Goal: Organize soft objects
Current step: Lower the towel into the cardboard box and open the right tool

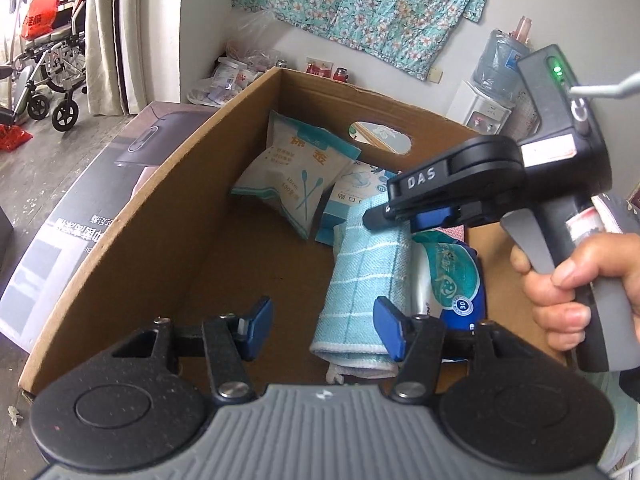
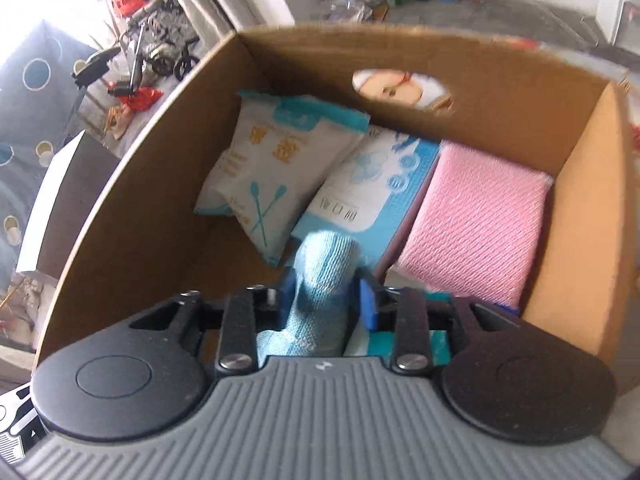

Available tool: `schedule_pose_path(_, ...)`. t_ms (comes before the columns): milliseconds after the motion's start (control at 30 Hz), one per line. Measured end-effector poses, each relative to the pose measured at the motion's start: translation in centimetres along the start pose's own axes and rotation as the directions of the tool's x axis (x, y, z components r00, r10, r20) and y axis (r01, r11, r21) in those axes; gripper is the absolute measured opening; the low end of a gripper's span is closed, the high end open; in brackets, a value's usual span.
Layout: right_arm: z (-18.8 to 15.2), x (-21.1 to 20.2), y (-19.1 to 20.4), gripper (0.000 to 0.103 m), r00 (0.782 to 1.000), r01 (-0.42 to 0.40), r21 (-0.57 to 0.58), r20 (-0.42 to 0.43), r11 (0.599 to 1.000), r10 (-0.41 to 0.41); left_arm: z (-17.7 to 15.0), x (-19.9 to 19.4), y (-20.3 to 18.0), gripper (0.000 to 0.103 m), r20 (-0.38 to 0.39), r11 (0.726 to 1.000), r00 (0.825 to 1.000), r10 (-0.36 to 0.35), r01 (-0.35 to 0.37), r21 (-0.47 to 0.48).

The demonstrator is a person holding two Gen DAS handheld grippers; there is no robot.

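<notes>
Right wrist: towel (image 2: 320,292) between blue pads (image 2: 368,300).

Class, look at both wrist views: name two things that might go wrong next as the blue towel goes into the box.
1. The blue towel sits between the right gripper pads, so it may lift back out on withdrawal.
2. In the cardboard box, the left gripper may snag the towel's near end.

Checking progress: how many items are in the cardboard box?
5: swab bag back left, blue pack beside it, pink pad right, towel front, wipes pack beside towel; others may hide.
</notes>
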State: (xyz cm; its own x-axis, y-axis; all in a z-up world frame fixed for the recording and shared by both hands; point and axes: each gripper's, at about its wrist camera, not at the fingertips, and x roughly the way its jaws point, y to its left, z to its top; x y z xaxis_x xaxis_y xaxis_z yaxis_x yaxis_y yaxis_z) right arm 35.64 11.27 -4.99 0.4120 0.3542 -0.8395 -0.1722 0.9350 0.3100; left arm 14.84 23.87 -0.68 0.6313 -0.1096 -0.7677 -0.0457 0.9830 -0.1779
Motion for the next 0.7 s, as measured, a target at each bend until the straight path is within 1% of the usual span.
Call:
schedule_pose_path(67, 0.1, -1.2, -0.8, 0.040, 0.999, 0.001, -0.010, 0.046, 1.000, 0.000, 0.0, -0.1, 0.1, 0.057, 0.003, 1.000, 1.000, 0.006, -0.006, 0.002)
schedule_pose_path(133, 0.1, -2.4, -1.3, 0.040, 0.997, -0.011, -0.007, 0.071, 1.000, 0.012, 0.0, -0.3, 0.1, 0.057, 0.010, 1.000, 1.000, 0.010, -0.010, 0.005)
schedule_pose_path(233, 0.2, -5.3, -3.1, 0.040, 0.993, -0.070, 0.013, 0.097, 0.997, 0.068, 0.0, -0.9, 0.0, 0.057, 0.027, 1.000, 1.000, 0.008, -0.008, 0.004)
schedule_pose_path(300, -0.3, -7.7, -4.2, 0.040, 0.985, -0.123, 0.037, 0.127, 0.992, 0.118, -0.1, -1.6, -0.3, 0.057, 0.043, 1.000, 0.999, -0.008, 0.007, 0.007)
schedule_pose_path(333, -0.9, -9.0, -4.6, 0.043, 0.979, -0.153, 0.047, 0.146, 0.987, 0.144, -0.2, -2.0, -0.5, 0.059, 0.051, 1.000, 0.999, -0.017, 0.017, 0.011)
schedule_pose_path(400, -2.5, -11.5, -5.4, 0.049, 0.968, -0.190, 0.061, 0.179, 0.980, 0.177, -0.5, -3.0, -1.1, 0.063, 0.071, 0.999, 0.996, -0.049, 0.048, 0.025)
schedule_pose_path(433, -3.5, -12.9, -5.9, 0.053, 0.962, -0.203, 0.061, 0.196, 0.977, 0.188, -0.7, -3.5, -1.5, 0.066, 0.081, 0.997, 0.994, -0.070, 0.068, 0.033)
schedule_pose_path(467, -4.6, -14.1, -6.5, 0.057, 0.958, -0.211, 0.061, 0.211, 0.976, 0.194, -1.0, -4.0, -2.1, 0.068, 0.087, 0.995, 0.992, -0.096, 0.092, 0.040)
schedule_pose_path(533, -6.9, -16.2, -7.7, 0.061, 0.952, -0.219, 0.060, 0.232, 0.974, 0.200, -1.5, -4.8, -3.4, 0.070, 0.089, 0.988, 0.985, -0.147, 0.142, 0.064)
schedule_pose_path(600, -9.3, -18.7, -9.1, 0.062, 0.952, -0.196, 0.054, 0.251, 0.979, 0.177, -2.0, -5.4, -5.0, 0.073, 0.090, 0.976, 0.976, -0.200, 0.191, 0.104)
schedule_pose_path(700, -12.5, -22.4, -12.1, 0.066, 0.951, -0.138, 0.071, 0.288, 0.988, 0.112, -2.8, -6.0, -8.0, 0.075, 0.088, 0.953, 0.959, -0.270, 0.253, 0.167)
